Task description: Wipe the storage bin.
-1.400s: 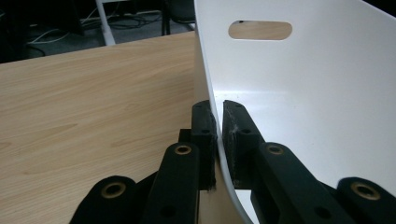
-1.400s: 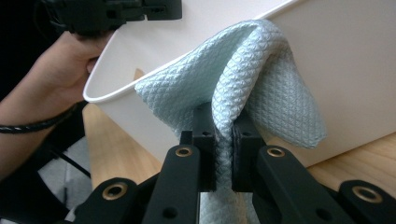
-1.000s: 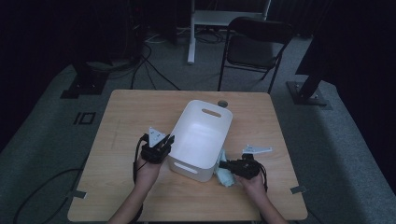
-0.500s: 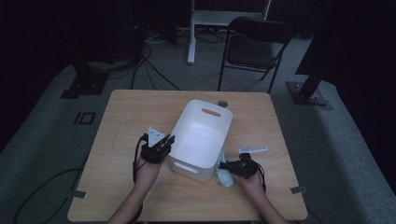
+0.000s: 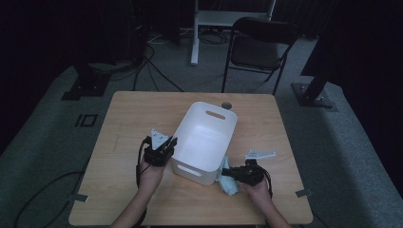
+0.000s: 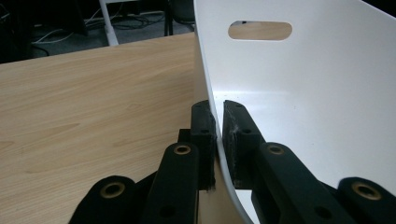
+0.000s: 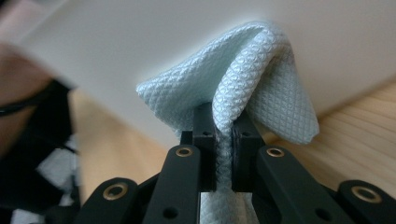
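Observation:
A white plastic bin (image 5: 205,137) with slot handles stands in the middle of the wooden table (image 5: 128,114). My left gripper (image 5: 167,144) is shut on the bin's left wall near its front corner; in the left gripper view one jaw sits outside and one inside the wall of the bin (image 6: 299,84), with the left gripper (image 6: 218,122) pinching it. My right gripper (image 5: 226,173) is shut on a pale blue waffle-weave cloth (image 5: 227,183) by the bin's front right corner. The right gripper view has the cloth (image 7: 243,84) bunched against the bin's outer wall (image 7: 163,32), clamped in the right gripper (image 7: 224,126).
A folding chair (image 5: 259,47) and a desk frame (image 5: 209,19) stand on the floor beyond the table's far edge. A small round dark thing (image 5: 227,105) lies on the table just behind the bin. Bare tabletop lies to the left and at the front.
My right gripper has shifted slightly with the cloth beside the bin's front right corner. The left gripper and the bin have stayed where they were.

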A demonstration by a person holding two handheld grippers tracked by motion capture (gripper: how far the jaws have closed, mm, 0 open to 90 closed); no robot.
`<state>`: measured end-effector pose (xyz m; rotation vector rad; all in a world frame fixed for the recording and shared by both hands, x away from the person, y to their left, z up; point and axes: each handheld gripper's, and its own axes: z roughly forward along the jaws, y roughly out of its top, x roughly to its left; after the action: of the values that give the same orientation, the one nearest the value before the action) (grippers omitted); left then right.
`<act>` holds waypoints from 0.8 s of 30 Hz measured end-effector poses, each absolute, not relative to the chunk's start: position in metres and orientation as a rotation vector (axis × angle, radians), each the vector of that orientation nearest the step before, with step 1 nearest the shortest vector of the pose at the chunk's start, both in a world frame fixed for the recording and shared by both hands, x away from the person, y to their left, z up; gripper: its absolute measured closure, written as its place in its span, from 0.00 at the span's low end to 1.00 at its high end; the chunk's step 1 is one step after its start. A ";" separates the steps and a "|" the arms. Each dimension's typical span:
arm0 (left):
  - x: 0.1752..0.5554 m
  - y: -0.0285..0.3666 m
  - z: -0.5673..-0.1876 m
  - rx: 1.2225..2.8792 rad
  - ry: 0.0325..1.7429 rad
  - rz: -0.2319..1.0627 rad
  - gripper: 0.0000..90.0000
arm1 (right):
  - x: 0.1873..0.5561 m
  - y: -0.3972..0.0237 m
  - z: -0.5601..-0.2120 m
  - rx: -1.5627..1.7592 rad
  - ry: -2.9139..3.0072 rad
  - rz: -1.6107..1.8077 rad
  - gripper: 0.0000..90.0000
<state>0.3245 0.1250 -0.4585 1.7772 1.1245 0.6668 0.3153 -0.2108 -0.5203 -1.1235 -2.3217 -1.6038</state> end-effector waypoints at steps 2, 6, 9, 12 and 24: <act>0.324 0.125 -0.458 1.777 1.127 0.667 0.93 | 0.306 -0.209 -0.512 -1.075 -2.318 -1.639 0.93; 0.324 0.125 -0.458 1.776 1.132 0.670 0.93 | 0.293 -0.206 -0.498 -1.011 -2.307 -1.702 0.93; 0.325 0.125 -0.458 1.777 1.130 0.663 0.94 | 0.293 -0.204 -0.497 -1.010 -2.310 -1.709 0.93; 0.326 0.125 -0.457 1.806 1.110 0.648 0.93 | 0.294 -0.204 -0.497 -0.998 -2.337 -1.705 0.92; 0.327 0.125 -0.457 1.794 1.129 0.632 0.93 | 0.306 -0.207 -0.517 -1.089 -2.326 -1.641 0.93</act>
<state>0.3274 0.1245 -0.4569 1.7944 1.1293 0.6317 0.3063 -0.2067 -0.5168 -1.0886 -2.3256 -1.6412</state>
